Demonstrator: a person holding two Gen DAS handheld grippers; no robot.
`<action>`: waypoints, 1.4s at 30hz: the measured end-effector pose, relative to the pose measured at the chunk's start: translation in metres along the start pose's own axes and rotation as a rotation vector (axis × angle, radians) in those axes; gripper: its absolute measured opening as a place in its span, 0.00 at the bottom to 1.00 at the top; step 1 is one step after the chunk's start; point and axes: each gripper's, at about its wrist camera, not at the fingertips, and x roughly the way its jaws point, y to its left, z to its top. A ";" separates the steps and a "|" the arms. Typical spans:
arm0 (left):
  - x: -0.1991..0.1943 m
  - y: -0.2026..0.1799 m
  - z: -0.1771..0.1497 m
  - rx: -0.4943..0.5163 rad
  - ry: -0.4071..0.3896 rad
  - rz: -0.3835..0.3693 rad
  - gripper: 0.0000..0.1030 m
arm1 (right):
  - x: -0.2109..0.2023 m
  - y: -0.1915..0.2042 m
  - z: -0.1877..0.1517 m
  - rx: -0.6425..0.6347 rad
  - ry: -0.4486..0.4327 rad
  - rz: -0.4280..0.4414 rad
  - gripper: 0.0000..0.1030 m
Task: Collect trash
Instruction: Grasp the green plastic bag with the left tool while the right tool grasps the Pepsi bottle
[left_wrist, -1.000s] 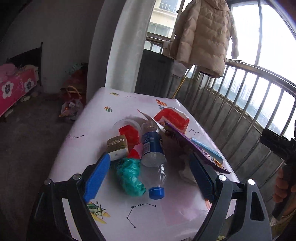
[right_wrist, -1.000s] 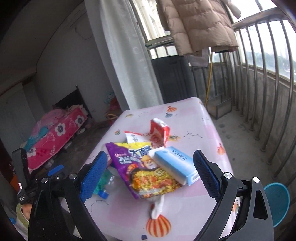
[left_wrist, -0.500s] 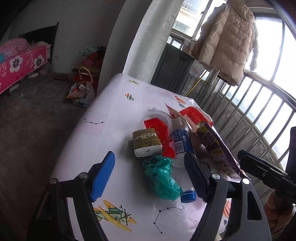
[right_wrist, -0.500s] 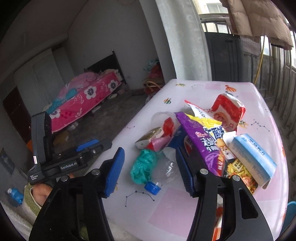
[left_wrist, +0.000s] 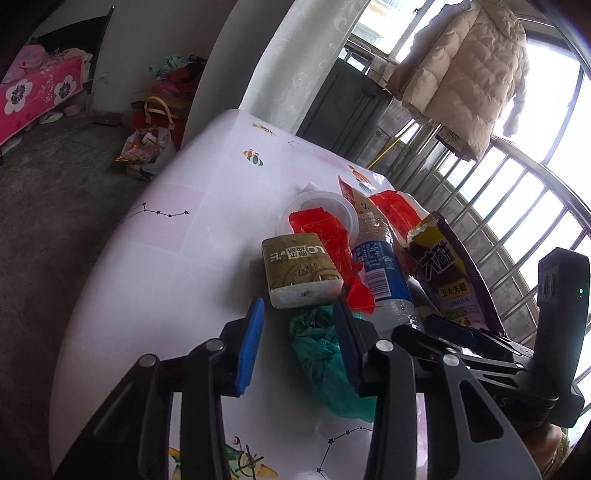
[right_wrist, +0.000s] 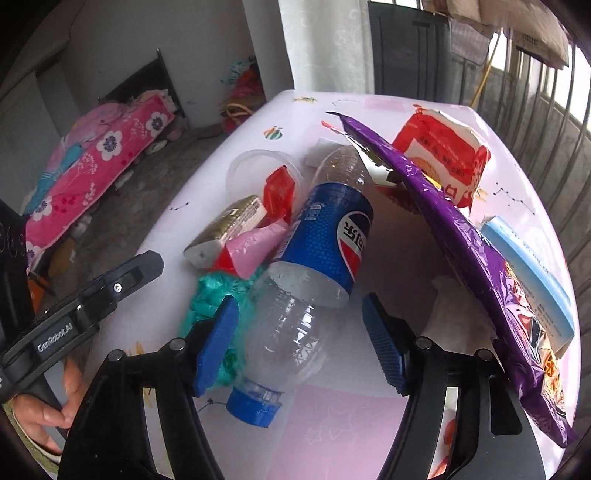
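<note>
A pile of trash lies on the pale patterned table (left_wrist: 184, 258). My left gripper (left_wrist: 299, 328) hangs low over the crumpled green plastic bag (left_wrist: 321, 350). Its jaws are closing, the bag lies partly between them, and the pads are not pressing on it. Just ahead lies a gold tissue pack (left_wrist: 299, 269). My right gripper (right_wrist: 301, 336) straddles the clear Pepsi bottle (right_wrist: 295, 314) near its blue cap. These jaws are opening and both pads stand off the bottle. A purple noodle bag (right_wrist: 461, 236) leans over the right finger.
A red-and-white packet (right_wrist: 443, 155), a light blue box (right_wrist: 528, 273), a clear cup (left_wrist: 317, 206) and a red wrapper (left_wrist: 325, 232) crowd the pile. A metal railing (left_wrist: 517, 206) runs along the right. Bags (left_wrist: 147, 147) sit on the floor, and a pink bed (right_wrist: 92, 166) stands beyond.
Both grippers have come down and closer to the pile. The left jaws have narrowed over the green bag. The right gripper has swung from the noodle bag to the bottle.
</note>
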 end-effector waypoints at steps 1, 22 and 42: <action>0.002 0.000 -0.002 -0.001 0.010 -0.009 0.35 | 0.004 0.000 0.000 0.007 0.008 -0.004 0.71; 0.017 -0.015 -0.025 -0.035 0.156 -0.101 0.34 | -0.022 -0.021 -0.031 0.153 0.120 0.115 0.64; -0.035 -0.029 -0.084 -0.082 0.246 0.042 0.32 | -0.075 -0.050 -0.080 0.097 0.267 0.239 0.65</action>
